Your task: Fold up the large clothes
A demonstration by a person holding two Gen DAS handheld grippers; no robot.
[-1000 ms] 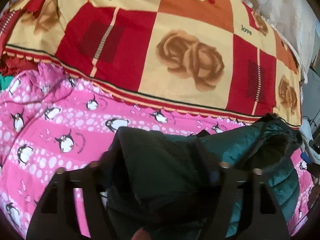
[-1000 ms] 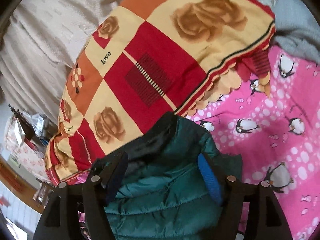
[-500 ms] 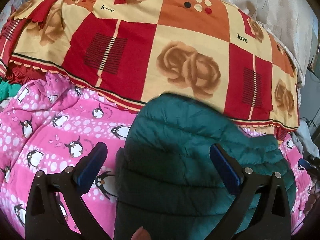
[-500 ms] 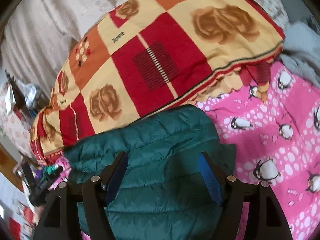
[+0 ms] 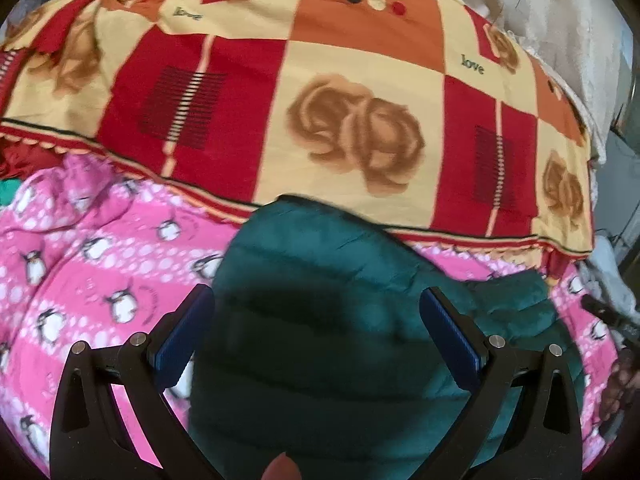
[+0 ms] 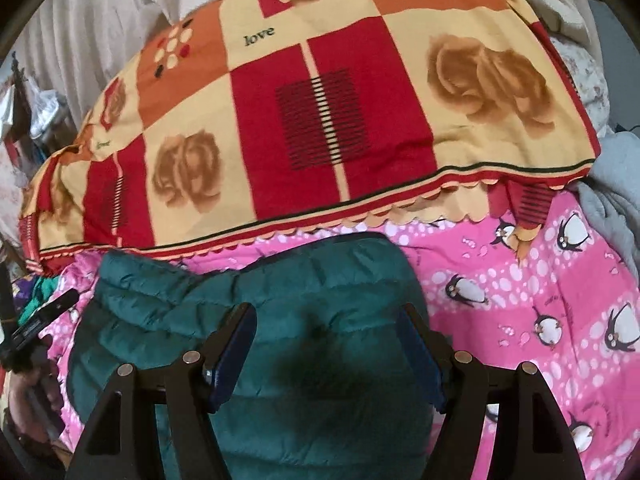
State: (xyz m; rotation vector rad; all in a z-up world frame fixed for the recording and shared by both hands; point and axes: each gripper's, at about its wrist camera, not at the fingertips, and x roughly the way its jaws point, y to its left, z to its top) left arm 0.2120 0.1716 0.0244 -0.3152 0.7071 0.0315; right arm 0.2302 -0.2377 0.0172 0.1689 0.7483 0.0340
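A dark green quilted puffer jacket (image 5: 320,256) lies folded in a thick bundle on the pink penguin quilt (image 5: 100,264). Its far edge touches the rose-patterned blanket. My left gripper (image 5: 318,320) hovers over the jacket's near part, open wide, and its blue pads (image 5: 188,332) touch no fabric. In the right wrist view the same jacket (image 6: 328,276) spreads to the left under my right gripper (image 6: 326,344). That gripper stands open, its pads on either side above the padded surface and pressing on nothing.
A red, orange and cream rose blanket (image 6: 320,120) lies bunched across the back, with pale curtain cloth behind it. Grey clothing (image 6: 612,184) lies at the right. A person's hand (image 6: 28,404) shows at the left edge, beside clutter past the bed's side.
My left gripper let go of the jacket's dark fold and opened wide. The flap dropped over, quilted green side up. The right wrist view rolled level and drew back a little.
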